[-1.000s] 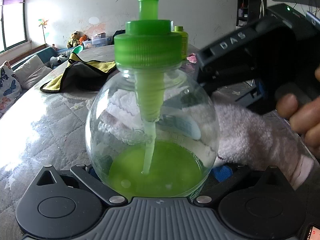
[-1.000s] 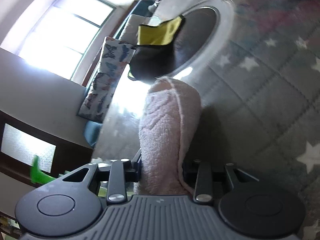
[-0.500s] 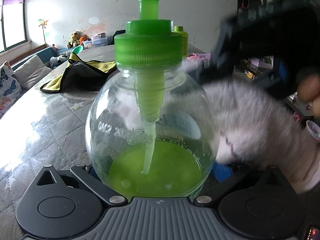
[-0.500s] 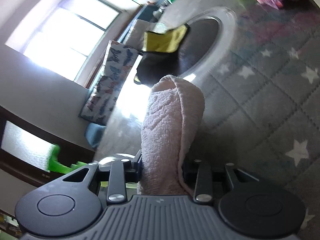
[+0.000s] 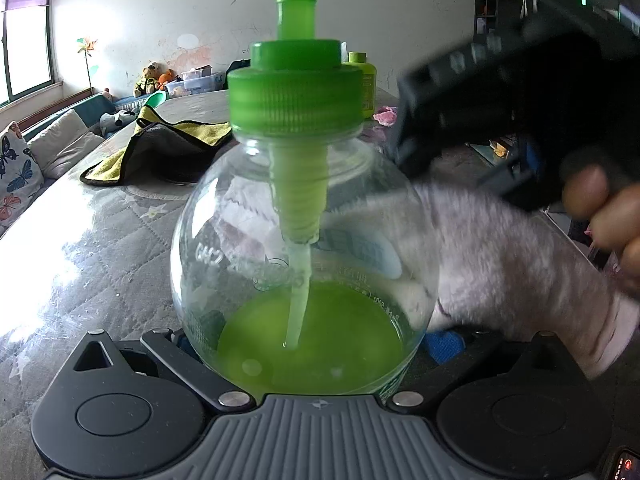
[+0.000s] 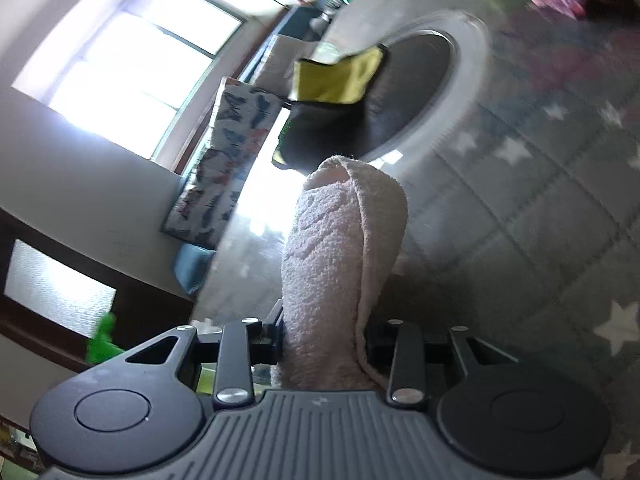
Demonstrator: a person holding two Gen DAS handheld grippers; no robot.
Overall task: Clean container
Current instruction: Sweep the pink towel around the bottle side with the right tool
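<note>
Left gripper is spread wide and clamped on the bottle — a round clear one standing upright between its fingers, low on the belly, close to the camera. The bottle has a green screw cap with a pump stem running up out of frame, a pale dip tube down the middle, and a shallow pool of green liquid at the bottom. A blue fingertip pad shows at the bottle's lower right side. Right gripper is nearly closed, pinching a pinkish-white towel; the rolled cloth sticks out forward past the fingers. In the left view the same towel lies against the bottle's right side, blurred, with the black body of the right gripper above it and a hand wrapped round the handle at the right edge. Whether the cloth presses the glass or just sits beside it — can't tell, too much blur. Everything is on a table covered with a grey quilted star-print cloth. Toward the far edge of the table: a black-and-yellow rag draped over a round disc, a small green bottle, and a pink cloth beside it.
</note>
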